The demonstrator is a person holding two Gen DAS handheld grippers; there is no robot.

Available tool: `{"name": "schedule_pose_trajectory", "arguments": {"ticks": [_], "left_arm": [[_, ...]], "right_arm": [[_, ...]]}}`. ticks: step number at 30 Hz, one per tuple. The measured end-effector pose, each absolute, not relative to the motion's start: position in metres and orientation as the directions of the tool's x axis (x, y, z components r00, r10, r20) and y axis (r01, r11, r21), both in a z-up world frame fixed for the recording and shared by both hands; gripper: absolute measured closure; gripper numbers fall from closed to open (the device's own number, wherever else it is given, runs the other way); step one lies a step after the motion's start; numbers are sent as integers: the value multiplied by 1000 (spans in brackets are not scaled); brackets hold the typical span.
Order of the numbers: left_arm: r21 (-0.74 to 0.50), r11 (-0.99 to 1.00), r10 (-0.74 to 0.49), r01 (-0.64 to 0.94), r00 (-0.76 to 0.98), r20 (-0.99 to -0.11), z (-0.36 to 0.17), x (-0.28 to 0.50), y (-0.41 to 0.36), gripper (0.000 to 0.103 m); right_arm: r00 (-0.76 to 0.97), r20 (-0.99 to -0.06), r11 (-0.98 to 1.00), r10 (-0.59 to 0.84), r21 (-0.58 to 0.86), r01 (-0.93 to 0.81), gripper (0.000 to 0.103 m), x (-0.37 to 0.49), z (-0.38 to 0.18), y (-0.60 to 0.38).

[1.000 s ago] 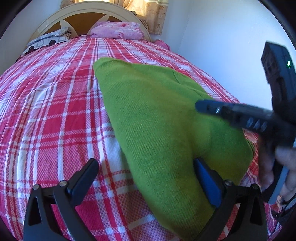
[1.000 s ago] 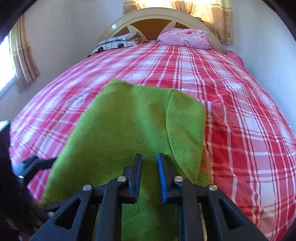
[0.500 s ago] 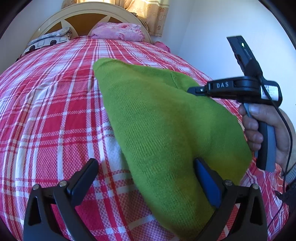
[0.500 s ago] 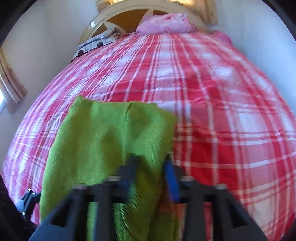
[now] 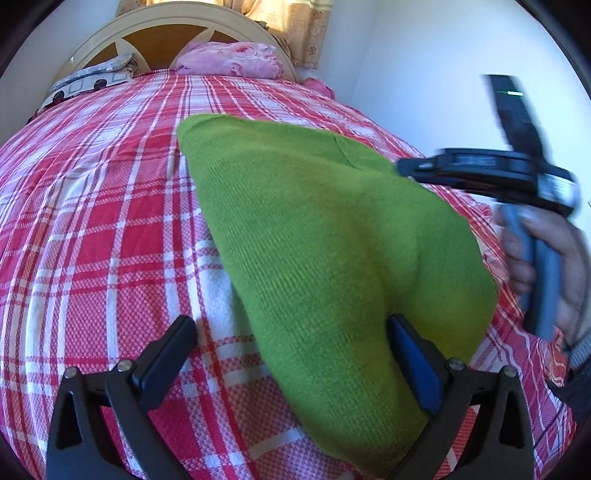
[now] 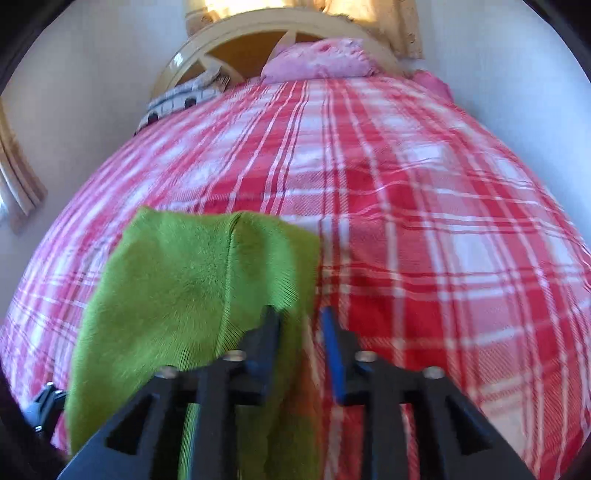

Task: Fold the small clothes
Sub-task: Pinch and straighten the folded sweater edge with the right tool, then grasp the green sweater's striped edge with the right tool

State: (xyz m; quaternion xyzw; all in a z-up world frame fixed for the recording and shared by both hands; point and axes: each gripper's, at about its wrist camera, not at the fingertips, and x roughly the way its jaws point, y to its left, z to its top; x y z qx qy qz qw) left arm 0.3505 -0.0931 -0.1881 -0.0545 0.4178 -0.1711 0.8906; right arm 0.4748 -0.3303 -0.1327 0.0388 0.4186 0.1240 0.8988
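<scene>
A green knitted garment lies folded on the red plaid bedspread. My left gripper is open at its near end, jaws wide; one finger lies on the bedspread, the blue-padded one against the cloth. My right gripper hovers at the garment's right edge, jaws a small gap apart with green cloth between them; the frame is blurred. It also shows in the left wrist view, raised above the garment's far right part.
A pink pillow and a patterned pillow lie by the cream headboard. A white wall runs along the bed's right side. Curtains hang at the left.
My right gripper has lifted up and forward off the garment's near part, and its jaws have parted slightly. The left gripper has stayed put and open.
</scene>
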Motion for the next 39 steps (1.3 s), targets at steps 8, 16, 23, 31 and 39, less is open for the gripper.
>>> {"name": "schedule_pose_trajectory", "arguments": {"ticks": [8, 16, 23, 31, 39], "left_arm": [[-261, 931, -364, 256, 592, -718, -188, 349, -91, 0], [-280, 928, -372, 245, 593, -714, -185, 340, -84, 0], [-340, 927, -351, 157, 682, -642, -164, 355, -61, 0], [-350, 918, -389, 188, 597, -701, -190, 381, -70, 0], [-318, 923, -384, 217, 591, -710, -186, 351, -78, 0]], "right_arm": [[539, -786, 946, 303, 180, -269, 79, 386, -144, -329], [567, -785, 962, 250, 137, -234, 84, 364, -154, -330], [665, -673, 933, 323, 109, -343, 77, 370, -112, -299], [601, -743, 937, 296, 102, -335, 80, 399, -153, -298], [590, -734, 915, 337, 105, -391, 77, 393, -151, -302]]}}
